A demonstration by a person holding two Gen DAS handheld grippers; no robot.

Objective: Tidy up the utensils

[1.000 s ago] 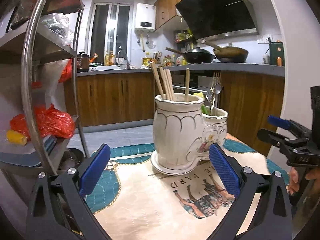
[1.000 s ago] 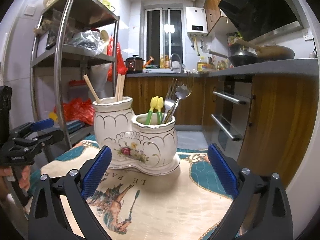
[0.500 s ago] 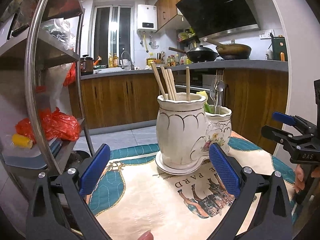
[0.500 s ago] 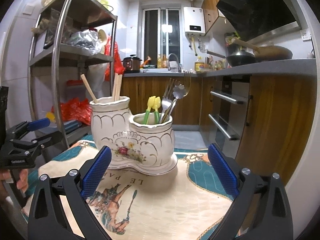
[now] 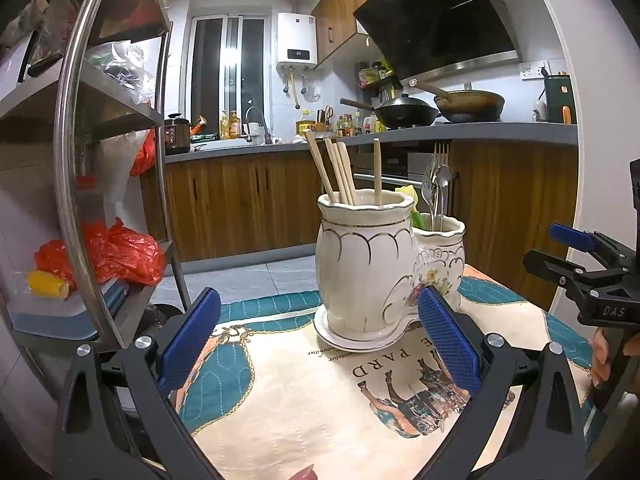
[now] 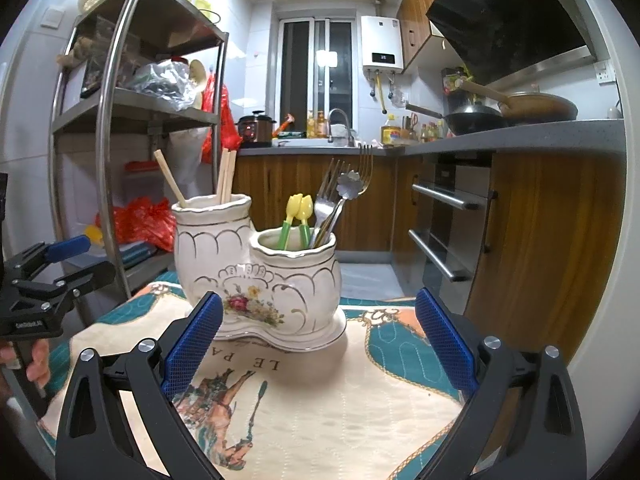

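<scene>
Both hand-held grippers agape; left hand-held gripper (image 5: 320, 336), right hand-held gripper (image 6: 318, 336)

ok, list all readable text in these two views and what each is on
"LE PA" on the printed table mat, partly hidden by the right gripper.
"E PARD", the same title upside down on the mat, behind the left gripper.
"DAS" on the right gripper's body, seen from the left wrist.
"35" on the water heater display.
Small line under the mat's title and the left gripper's body label: too small to read.
</scene>
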